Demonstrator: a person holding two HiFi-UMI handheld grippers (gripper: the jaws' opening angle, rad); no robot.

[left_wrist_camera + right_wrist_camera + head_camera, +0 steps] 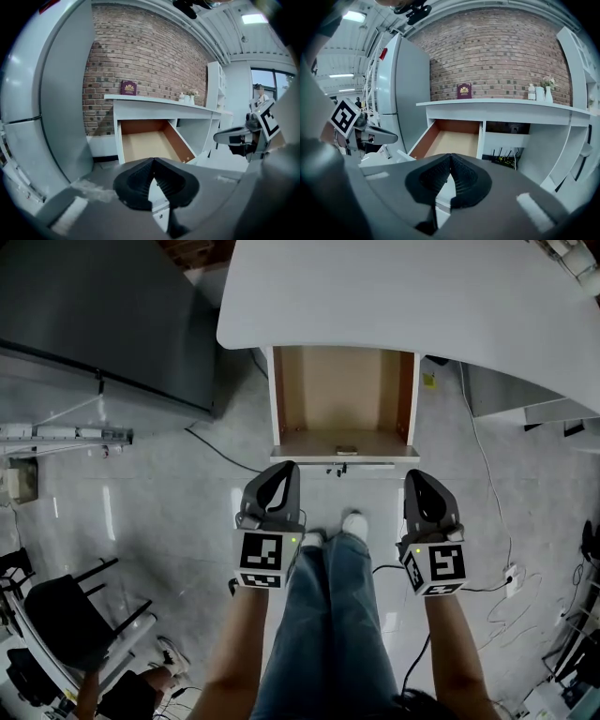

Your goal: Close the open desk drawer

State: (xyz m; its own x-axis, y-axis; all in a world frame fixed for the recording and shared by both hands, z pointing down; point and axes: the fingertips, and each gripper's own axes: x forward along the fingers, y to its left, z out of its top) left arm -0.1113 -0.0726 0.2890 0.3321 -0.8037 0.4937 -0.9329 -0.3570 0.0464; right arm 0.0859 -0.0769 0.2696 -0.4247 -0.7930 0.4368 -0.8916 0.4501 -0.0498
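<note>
While both tools hang short of it, we see the drawer (342,404) pulled well out from under the white worktop (394,296) — a box with a white front panel, reddish-brown inner walls and a pale tan bottom. Its long axis runs from twelve to six o'clock in the head view, and the front panel faces six o'clock, toward our legs. Inside we see the tan bottom and one small dark piece (345,450) at the middle of the front edge; we cannot tell what it is. The left hand-held gripper (286,470) sits at about seven o'clock from the drawer front and the right hand-held gripper (417,476) at about five o'clock, each near the panel but apart from it. Both are clenched, jaws pressed together with nothing between them. On the worktop, at twelve o'clock in the right gripper view, a maroon book (464,90) stands against the brick wall (497,51).
</note>
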